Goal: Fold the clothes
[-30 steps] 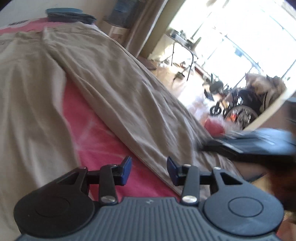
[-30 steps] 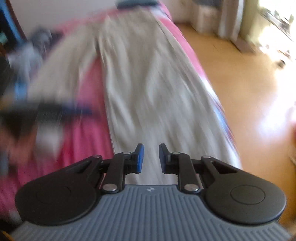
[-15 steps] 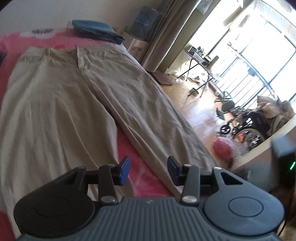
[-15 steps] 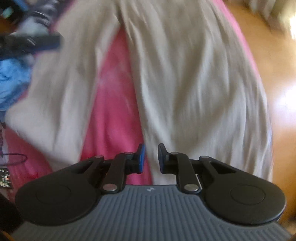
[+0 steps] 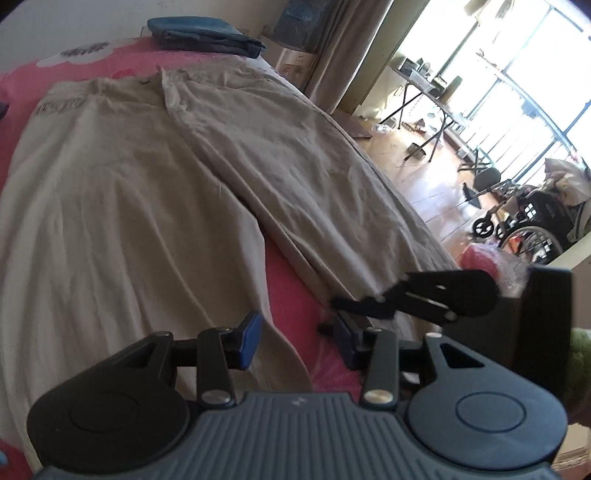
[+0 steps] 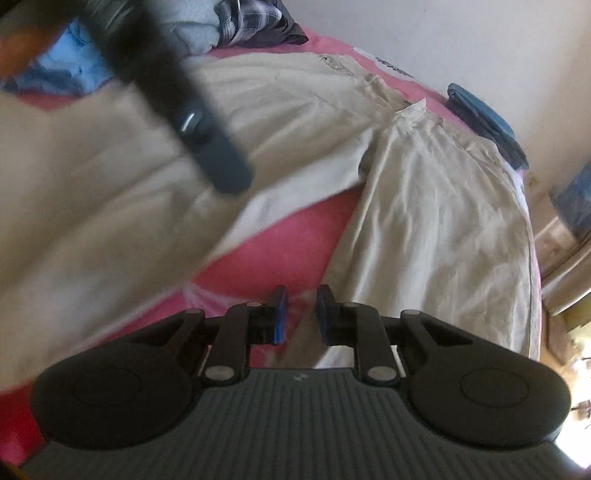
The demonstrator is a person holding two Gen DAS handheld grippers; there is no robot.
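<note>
On the pink bedsheet (image 5: 295,295), beige trousers (image 5: 129,206) are lying spread just beyond both empty tongs: left gripper (image 5: 295,334) gaping, right gripper (image 6: 300,315) opening.

Beige trousers (image 5: 155,192) are lying spread flat on the pink bedsheet (image 5: 291,295), legs parted. The left hand-held gripper (image 5: 295,338) is hovering with jaws apart over the gap between the hems. The right hand-held gripper (image 5: 436,295) is reaching in beside the right leg's hem. Folded blue clothes (image 5: 203,35) are sitting beyond the waistband.

Pink bedsheet (image 5: 291,295); wheelchair (image 5: 532,221) by window; folding table (image 5: 424,96).
</note>
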